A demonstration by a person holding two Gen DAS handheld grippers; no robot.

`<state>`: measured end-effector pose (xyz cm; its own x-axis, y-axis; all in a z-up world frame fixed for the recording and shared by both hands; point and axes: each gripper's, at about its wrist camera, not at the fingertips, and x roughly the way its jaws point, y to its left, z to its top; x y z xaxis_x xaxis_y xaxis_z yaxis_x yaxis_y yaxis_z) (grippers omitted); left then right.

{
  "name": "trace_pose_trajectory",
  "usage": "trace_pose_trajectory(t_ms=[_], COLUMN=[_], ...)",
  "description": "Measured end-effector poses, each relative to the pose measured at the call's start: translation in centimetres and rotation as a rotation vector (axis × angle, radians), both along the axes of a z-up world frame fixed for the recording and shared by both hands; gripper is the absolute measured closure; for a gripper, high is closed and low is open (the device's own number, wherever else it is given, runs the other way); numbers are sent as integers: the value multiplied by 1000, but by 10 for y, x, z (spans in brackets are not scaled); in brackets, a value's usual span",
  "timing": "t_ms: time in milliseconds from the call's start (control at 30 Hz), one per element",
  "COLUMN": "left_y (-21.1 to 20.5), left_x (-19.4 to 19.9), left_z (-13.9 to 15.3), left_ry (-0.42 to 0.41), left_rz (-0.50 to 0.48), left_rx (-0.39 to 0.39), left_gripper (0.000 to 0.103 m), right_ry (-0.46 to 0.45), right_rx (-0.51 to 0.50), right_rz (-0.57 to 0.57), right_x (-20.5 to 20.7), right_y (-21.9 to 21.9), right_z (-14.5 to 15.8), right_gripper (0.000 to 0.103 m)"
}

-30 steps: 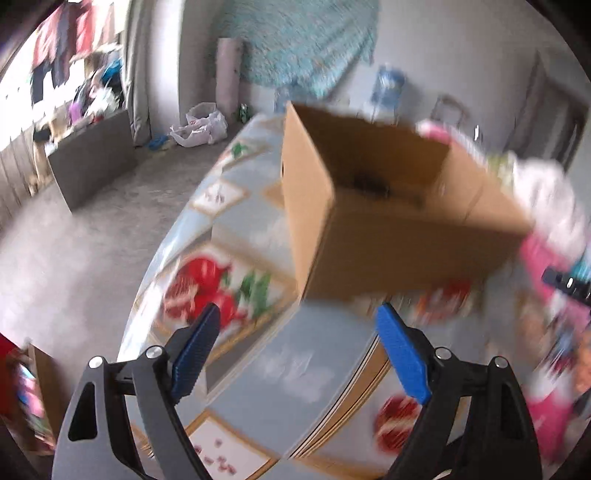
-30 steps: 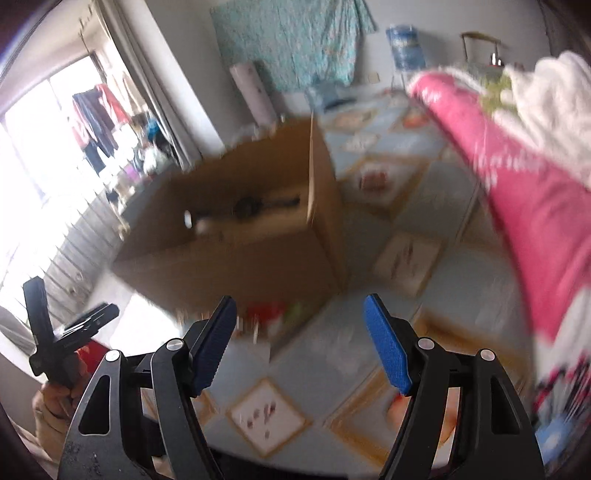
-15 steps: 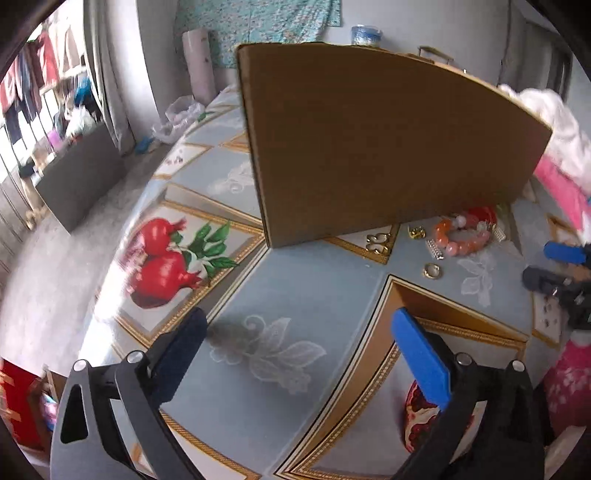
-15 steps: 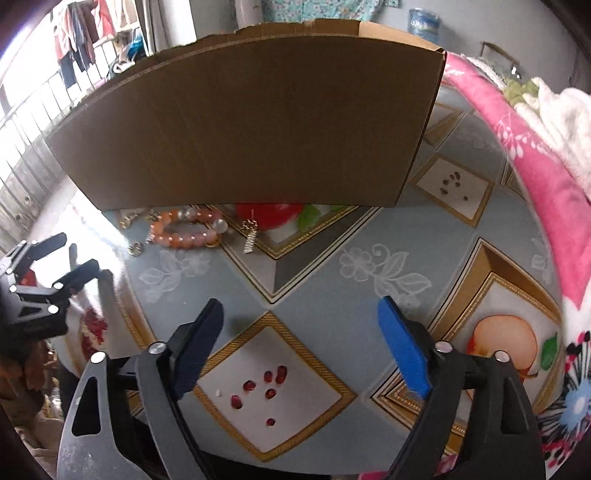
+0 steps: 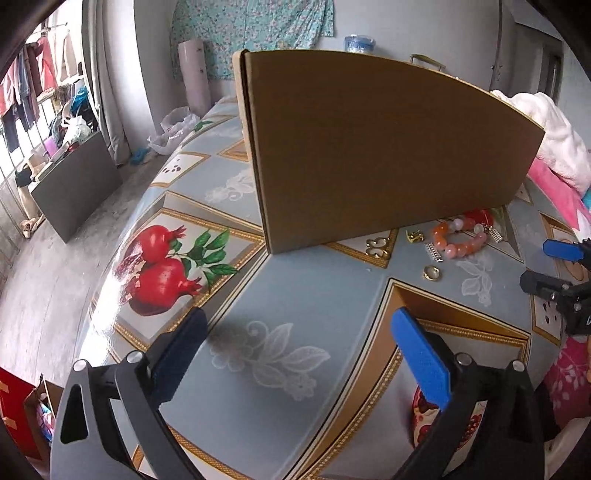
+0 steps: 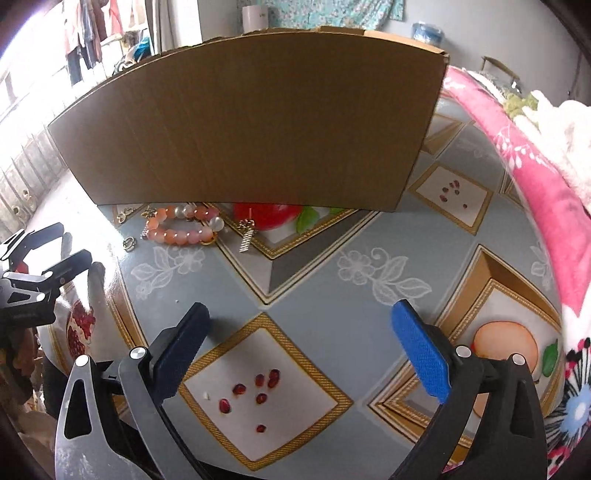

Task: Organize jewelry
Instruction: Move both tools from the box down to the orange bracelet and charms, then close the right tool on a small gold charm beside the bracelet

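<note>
Well, from the left gripper [image 5: 295,354], fingers wide and empty, the bracelet [image 5: 460,238] lies by the box [image 5: 388,147]: light, smooth beads, likely slippery. Right gripper [image 6: 301,345], just opened, empty: pinch across its beaded band.

Patterned tablecloth [image 5: 295,295] with pomegranate print [image 5: 159,266] covered the table; pink blanket [image 6: 535,177] lay along its edge; teal floral cloth [image 5: 251,29] hung on wall; clothes [image 5: 29,85] hung by window
</note>
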<state>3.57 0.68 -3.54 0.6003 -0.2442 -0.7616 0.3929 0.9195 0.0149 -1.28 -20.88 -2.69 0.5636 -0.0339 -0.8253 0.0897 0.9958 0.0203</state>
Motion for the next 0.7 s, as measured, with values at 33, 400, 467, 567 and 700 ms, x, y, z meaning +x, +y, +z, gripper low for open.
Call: trace_pose_trajectory(t_ms=[33, 400, 467, 567, 700], left_y=[0, -10, -18, -30, -43], left_x=[-1, -2, -6, -13, -17], left_z=[0, 12, 17, 20, 15], left_ry=[1, -18, -40, -58, -45], left_rz=[-3, -59, -97, -167, -213], left_rx=[-1, -102, -114, -119, -104], left_gripper=[4, 15, 21, 27, 36], right_ry=[-12, -180, -173, -152, -117], right_rx=[35, 222, 240, 254, 250], right_rz=[-32, -26, -10, 24, 59], right_x=[-2, 0, 5, 6, 12], right_y=[-8, -41, -31, -19, -11], right_z=[5, 42, 35, 31, 19], right_gripper=[8, 30, 35, 44, 55])
